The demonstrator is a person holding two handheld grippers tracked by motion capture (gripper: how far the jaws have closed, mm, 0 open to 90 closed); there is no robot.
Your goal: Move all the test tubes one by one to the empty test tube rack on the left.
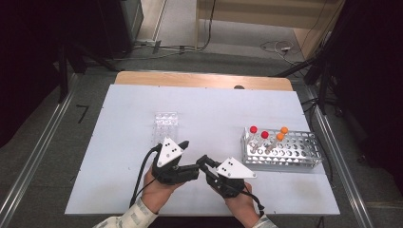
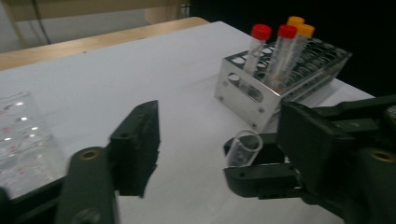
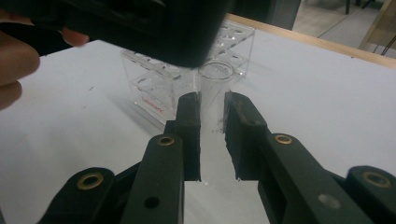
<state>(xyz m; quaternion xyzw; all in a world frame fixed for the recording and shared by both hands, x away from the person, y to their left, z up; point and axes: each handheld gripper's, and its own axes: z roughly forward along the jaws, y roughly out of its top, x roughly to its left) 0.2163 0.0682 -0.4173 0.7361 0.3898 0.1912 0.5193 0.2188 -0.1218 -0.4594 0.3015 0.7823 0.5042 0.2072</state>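
From the high view, my 2 tools meet at the near middle of the desk (image 1: 119, 190): my left tool (image 1: 189, 156) lies just left of my right tool (image 1: 201, 162), their tips almost touching, so both hands are equally near the work. The clear rack (image 1: 165, 124) stands just beyond my left hand; the metal rack (image 1: 304, 159) with its 2 red-capped and 2 orange-capped tubes stands well to the right. In the left gripper view, my left tool (image 2: 219, 140) stands partly open with nothing between its jaws; the open clear tube (image 2: 243, 148) sits ahead and to its right, clamped in my right tool (image 2: 252, 163), its mouth turned toward my left jaws. In the right gripper view, my right tool (image 3: 212, 112) is closed on that tube (image 3: 212, 81), whose long axis runs straight out along the jaws, open end leading toward the clear rack (image 3: 154, 88); the left tool's body (image 3: 140, 23) hangs just above the mouth. My judgement: the coming move turns on this facing alignment, with the tube's free end toward my left jaws.
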